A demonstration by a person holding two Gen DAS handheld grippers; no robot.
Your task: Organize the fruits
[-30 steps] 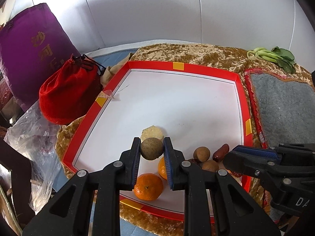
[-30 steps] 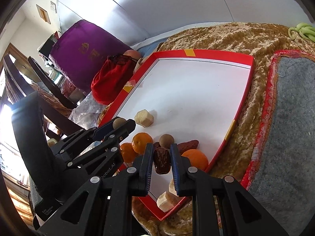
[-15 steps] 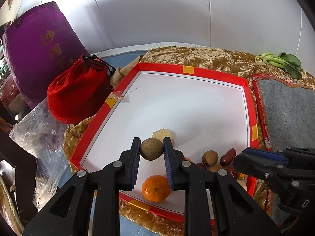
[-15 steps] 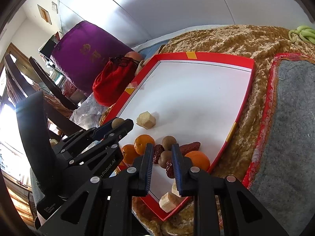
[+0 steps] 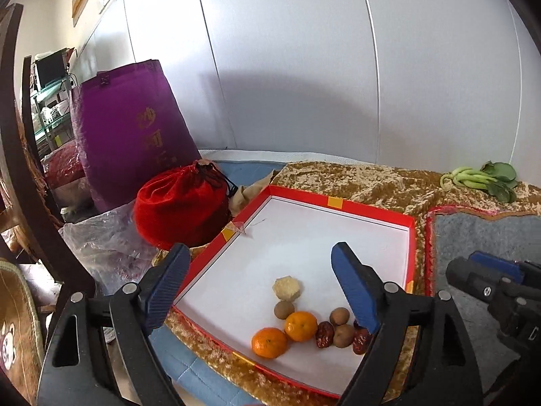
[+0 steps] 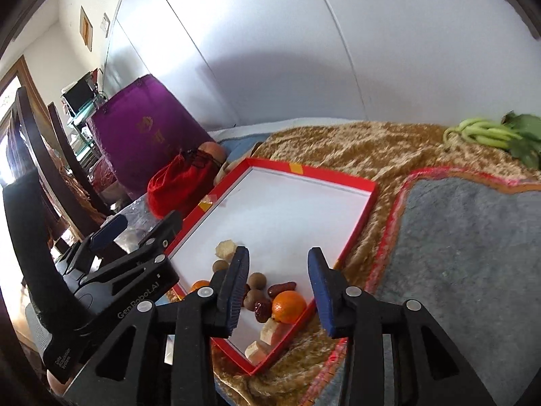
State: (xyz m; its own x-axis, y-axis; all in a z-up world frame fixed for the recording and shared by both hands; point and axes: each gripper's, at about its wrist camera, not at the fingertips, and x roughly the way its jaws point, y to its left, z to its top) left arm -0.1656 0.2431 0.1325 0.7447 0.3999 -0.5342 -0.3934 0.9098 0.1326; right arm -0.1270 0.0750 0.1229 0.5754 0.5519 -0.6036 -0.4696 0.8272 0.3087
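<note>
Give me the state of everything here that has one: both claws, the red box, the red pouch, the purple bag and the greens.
left claw: open, nothing between the jaws, just been opening
right claw: open, holding nothing, just been opening
red box: lidless, fruit clustered in its near corner
red pouch: drawstring pulled shut
purple bag: standing upright
greens: lying loose on the gold cloth

A lived-in home

We see a domestic room: dark wooden chairs (image 6: 40,142) at far left, a purple gift bag (image 5: 132,135) by white wall panels (image 5: 304,61), and a gold velvet cloth (image 6: 355,145) bearing leafy greens (image 5: 483,177)
</note>
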